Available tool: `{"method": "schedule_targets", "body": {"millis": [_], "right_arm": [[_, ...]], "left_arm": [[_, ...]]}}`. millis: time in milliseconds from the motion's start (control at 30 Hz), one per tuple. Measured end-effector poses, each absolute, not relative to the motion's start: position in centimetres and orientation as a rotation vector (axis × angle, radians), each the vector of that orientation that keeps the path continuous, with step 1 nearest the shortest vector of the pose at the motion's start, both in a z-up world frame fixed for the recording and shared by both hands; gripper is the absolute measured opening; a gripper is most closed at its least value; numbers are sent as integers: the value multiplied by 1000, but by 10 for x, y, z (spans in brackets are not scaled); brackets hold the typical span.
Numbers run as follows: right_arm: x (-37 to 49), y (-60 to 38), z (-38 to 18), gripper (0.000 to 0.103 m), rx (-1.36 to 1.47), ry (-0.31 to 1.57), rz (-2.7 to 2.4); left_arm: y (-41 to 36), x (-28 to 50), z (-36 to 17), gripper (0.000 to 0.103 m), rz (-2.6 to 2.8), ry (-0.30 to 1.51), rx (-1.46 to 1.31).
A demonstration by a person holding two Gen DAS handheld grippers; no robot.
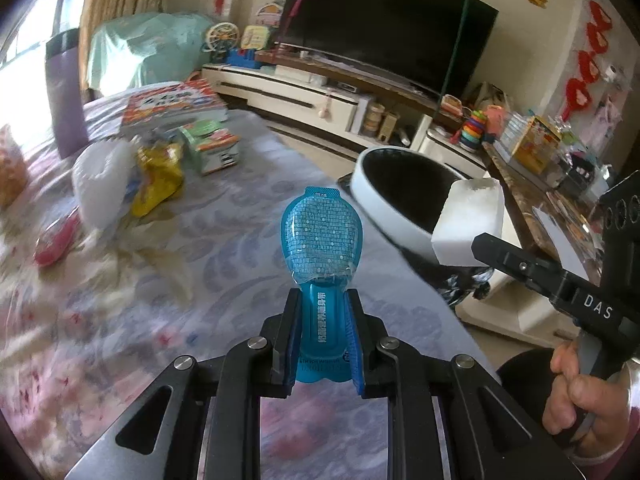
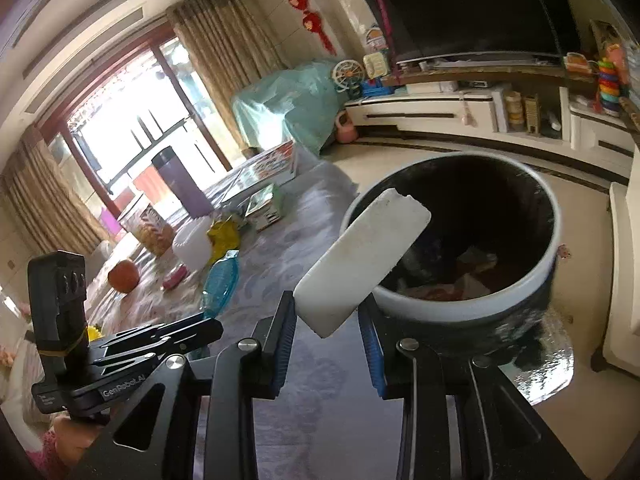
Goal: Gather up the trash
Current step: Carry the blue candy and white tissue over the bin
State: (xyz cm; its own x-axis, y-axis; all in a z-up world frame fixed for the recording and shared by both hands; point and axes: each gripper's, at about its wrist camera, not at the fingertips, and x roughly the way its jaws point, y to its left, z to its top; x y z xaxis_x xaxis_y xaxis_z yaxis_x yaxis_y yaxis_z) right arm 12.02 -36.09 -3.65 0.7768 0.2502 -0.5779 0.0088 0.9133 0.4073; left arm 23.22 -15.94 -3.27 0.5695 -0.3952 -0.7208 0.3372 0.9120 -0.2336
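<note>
While the left tool [image 1: 322, 332] pinches a blue packet [image 1: 320, 240], the right tool [image 2: 328, 324] clamps white foam [image 2: 360, 264].

Home living rm: TV [image 1: 384, 24], curtains [image 2: 224, 56], toys [image 1: 474, 130].

The white letters "DAS" are printed on the black body of the right gripper [image 1: 480, 246], seen at the right edge of the left wrist view. "GenRobot.AI" is printed in white on the black body of the left gripper [image 2: 216, 326], seen at the lower left of the right wrist view. White characters are printed along the blue plastic package [image 1: 320, 248] clamped between the left gripper's fingers, but they cannot be made out.
</note>
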Motion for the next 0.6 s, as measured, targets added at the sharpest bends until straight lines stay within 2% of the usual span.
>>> {"method": "schedule_targets", "body": {"millis": [600], "right_arm": [[115, -405, -35, 32, 423, 663, 66]], "left_arm": [[-208, 258, -23, 19, -509, 853, -25]]}}
